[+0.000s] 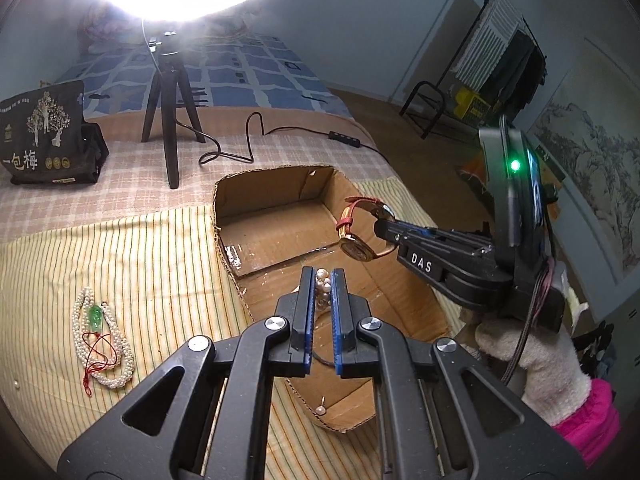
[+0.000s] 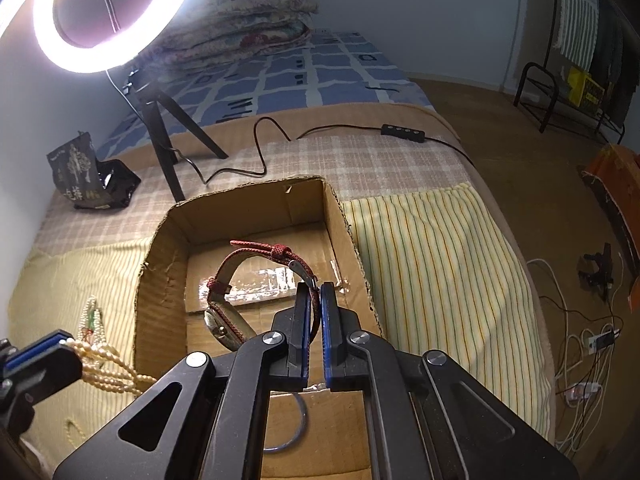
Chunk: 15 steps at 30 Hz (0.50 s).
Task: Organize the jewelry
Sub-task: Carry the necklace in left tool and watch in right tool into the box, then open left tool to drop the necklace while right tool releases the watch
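My left gripper (image 1: 322, 276) is shut on a bunch of pearl strands (image 1: 323, 289), held over the open cardboard box (image 1: 272, 196). In the right wrist view those pearl strands (image 2: 112, 364) hang from the left gripper (image 2: 66, 342) at the box's left wall. My right gripper (image 2: 316, 292) is shut on the red strap of a wristwatch (image 2: 224, 320), which dangles above the box (image 2: 240, 212) floor. From the left wrist view the watch (image 1: 358, 236) hangs from the right gripper (image 1: 378, 226). Another pearl necklace with a green pendant (image 1: 100, 340) lies on the striped cloth.
A pearl earring (image 1: 321, 410) and a thin hoop (image 2: 298, 420) lie in the box. Behind it stand a ring light tripod (image 1: 170, 120), its cable with a controller (image 2: 402, 130), and a black snack bag (image 1: 48, 136). The bed edge drops at the right to a floor with cables (image 2: 588, 360).
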Each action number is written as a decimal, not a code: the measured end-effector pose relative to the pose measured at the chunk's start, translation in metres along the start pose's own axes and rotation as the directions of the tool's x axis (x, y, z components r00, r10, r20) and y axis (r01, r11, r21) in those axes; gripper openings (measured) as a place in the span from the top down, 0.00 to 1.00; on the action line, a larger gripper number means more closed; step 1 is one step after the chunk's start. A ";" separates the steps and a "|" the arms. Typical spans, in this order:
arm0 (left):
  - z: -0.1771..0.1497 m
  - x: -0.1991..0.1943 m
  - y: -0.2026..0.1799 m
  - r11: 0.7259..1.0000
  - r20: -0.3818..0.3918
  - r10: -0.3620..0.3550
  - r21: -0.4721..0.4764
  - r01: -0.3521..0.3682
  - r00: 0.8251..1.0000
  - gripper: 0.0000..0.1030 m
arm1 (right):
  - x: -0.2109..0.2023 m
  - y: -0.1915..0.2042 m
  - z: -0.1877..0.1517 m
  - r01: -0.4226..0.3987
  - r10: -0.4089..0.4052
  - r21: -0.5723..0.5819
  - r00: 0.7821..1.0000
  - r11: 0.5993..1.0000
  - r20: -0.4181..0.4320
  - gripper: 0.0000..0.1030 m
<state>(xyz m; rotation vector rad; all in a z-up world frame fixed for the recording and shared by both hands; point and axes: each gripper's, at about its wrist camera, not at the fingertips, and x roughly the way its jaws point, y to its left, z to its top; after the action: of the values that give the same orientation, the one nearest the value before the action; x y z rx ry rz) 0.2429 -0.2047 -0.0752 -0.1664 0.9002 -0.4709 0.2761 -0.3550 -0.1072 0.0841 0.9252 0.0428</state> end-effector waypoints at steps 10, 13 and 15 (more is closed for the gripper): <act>-0.004 0.003 -0.005 0.999 -0.005 0.028 0.038 -0.028 1.000 0.95 | 0.002 0.000 0.001 -0.018 0.018 0.007 1.000 1.000 -0.003 0.86; -0.003 0.003 -0.004 0.999 0.001 0.035 0.040 -0.035 0.999 0.95 | 0.003 0.000 0.000 -0.024 0.024 0.010 1.000 1.000 -0.003 0.84; -0.003 0.004 -0.004 0.998 0.000 0.042 0.042 -0.042 0.999 0.95 | 0.002 0.000 0.000 -0.029 0.029 0.011 1.000 1.000 0.002 0.84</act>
<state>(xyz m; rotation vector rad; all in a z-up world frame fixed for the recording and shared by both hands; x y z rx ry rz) 0.2414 -0.2096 -0.0784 -0.1087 0.8921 -0.4507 0.2776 -0.3551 -0.1089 0.1079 0.9227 0.0647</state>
